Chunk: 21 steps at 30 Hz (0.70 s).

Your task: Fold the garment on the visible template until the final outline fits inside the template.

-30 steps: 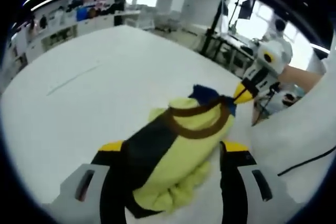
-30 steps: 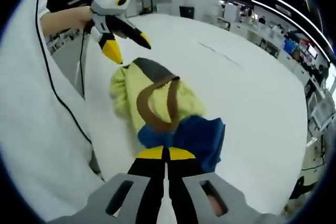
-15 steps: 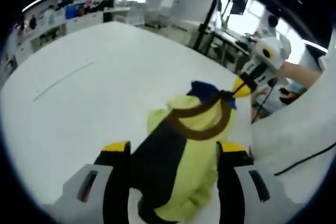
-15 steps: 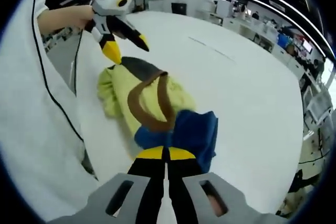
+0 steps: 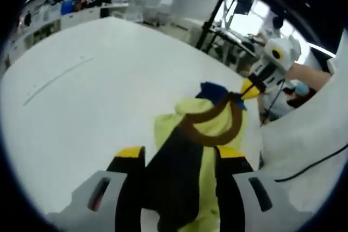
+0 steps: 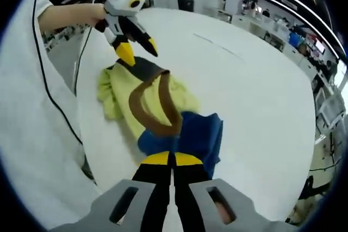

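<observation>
Both hands are in play. The garment (image 6: 157,110), a yellow, blue and dark piece with a brown band looping across it, sits bunched in a heap on the white desk (image 5: 81,96), toward the edge nearest the person's white sleeve.

In the right gripper view, the right hand-held gripper (image 6: 172,158) has its yellow-tipped jaws pressed together on the blue end of the cloth, so that end is pinched. Across the heap, the left hand-held gripper (image 6: 134,52) comes down onto the dark end; from here it looks clamped on the fabric. In the left gripper view, the left gripper's own jaws stand on either side of the dark-and-yellow cloth, and the cloth runs right between them, so a grip on it seems likely.

A thin line (image 5: 54,80) shows on the desk well apart from the heap, possibly part of the template; the rest of the outline I cannot make out.

This is soft, light, floppy stuff. It sags and crumples, and it will not hold an edge on its own. The brown band is a tempting handle but would drag layers with it. Better holds, I judge, are the outer corners or hems, pinched through a single layer and pulled apart to flatten it before folding.
</observation>
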### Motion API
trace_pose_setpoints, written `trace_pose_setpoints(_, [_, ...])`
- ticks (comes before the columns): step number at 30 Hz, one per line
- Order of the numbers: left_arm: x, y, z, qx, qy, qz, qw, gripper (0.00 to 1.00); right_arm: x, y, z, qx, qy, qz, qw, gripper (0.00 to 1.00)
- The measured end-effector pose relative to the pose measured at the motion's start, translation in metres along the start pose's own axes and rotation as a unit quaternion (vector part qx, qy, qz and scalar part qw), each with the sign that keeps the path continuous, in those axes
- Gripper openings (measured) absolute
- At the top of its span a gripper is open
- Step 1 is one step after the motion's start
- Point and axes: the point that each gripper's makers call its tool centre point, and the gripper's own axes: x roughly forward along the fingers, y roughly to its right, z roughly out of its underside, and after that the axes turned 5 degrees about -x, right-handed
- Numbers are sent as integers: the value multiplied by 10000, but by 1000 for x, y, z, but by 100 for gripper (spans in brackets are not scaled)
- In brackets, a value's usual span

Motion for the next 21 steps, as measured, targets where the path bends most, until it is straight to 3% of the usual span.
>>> trace_pose_setpoints(5, [7, -4, 1, 10, -82, 109, 9999, 42, 2, 4, 1, 6, -36, -13, 10000, 1])
trace_pose_setpoints(9, [13, -7, 3, 63, -188, 192, 9996, 29, 4, 4, 2, -8, -76, -37, 10000, 1])
trace_pose_setpoints(21, [26, -12, 9, 122, -443, 313, 9985, 21, 7, 6, 5, 13, -117, -66, 9999, 1])
